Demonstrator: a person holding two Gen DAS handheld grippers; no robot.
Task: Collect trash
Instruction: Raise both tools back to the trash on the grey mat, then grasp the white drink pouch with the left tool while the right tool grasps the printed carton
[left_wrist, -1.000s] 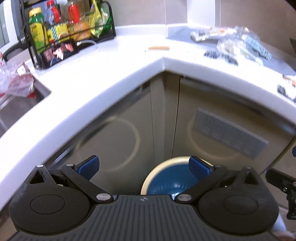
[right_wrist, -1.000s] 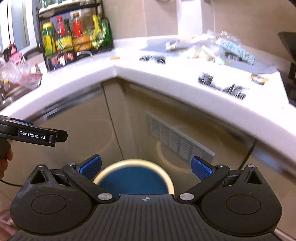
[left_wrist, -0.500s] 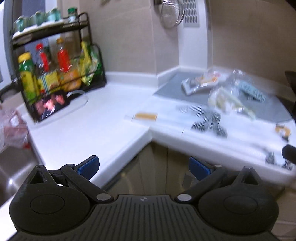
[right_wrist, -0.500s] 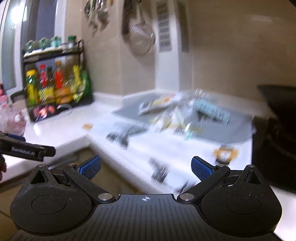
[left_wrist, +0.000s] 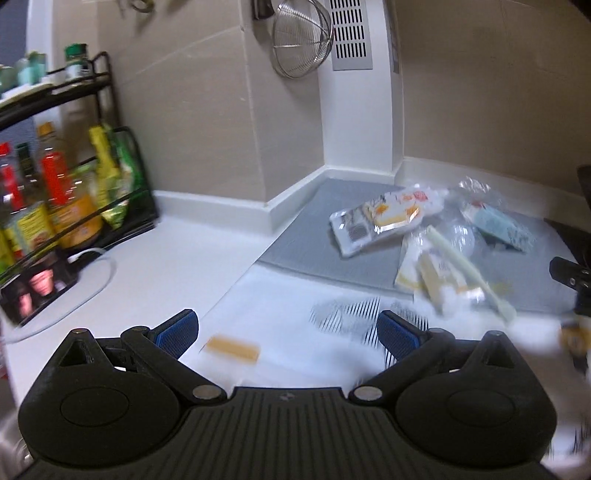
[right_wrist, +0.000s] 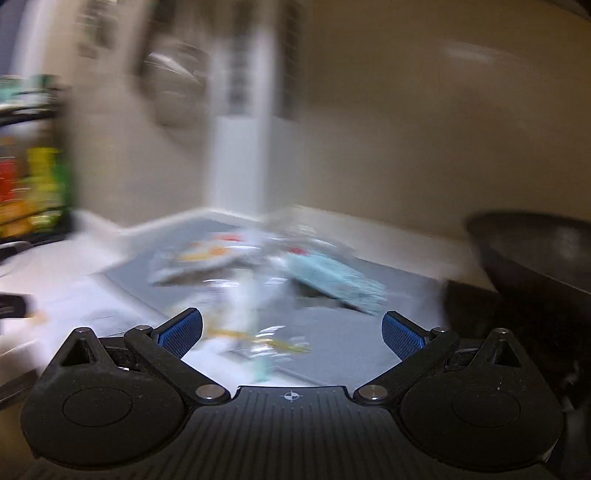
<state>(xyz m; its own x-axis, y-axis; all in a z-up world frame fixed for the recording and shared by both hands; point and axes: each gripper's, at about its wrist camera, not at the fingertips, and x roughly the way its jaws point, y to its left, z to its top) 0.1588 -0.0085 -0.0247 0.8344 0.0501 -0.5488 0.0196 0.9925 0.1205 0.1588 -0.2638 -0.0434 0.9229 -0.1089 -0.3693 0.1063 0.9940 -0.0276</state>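
both tools spread above the littered desk

the left tool (left_wrist: 286, 332) hangs over the white desk (left_wrist: 177, 266) with its blue pads wide apart, holding nothing. a small tan scrap (left_wrist: 232, 349) lies just beyond it. farther right, a heap of wrappers (left_wrist: 424, 240) rests on a gray mat (left_wrist: 306, 236) in the far corner, beside black-striped scraps (left_wrist: 347, 314). a bottle rack (left_wrist: 55, 206) stands at far left, and a wire strainer (left_wrist: 301, 40) hangs on the wall. the right tool (right_wrist: 291, 330), also spread and empty, faces the same wrappers (right_wrist: 280, 269), blurred, with a dark pan (right_wrist: 535, 251) at right.
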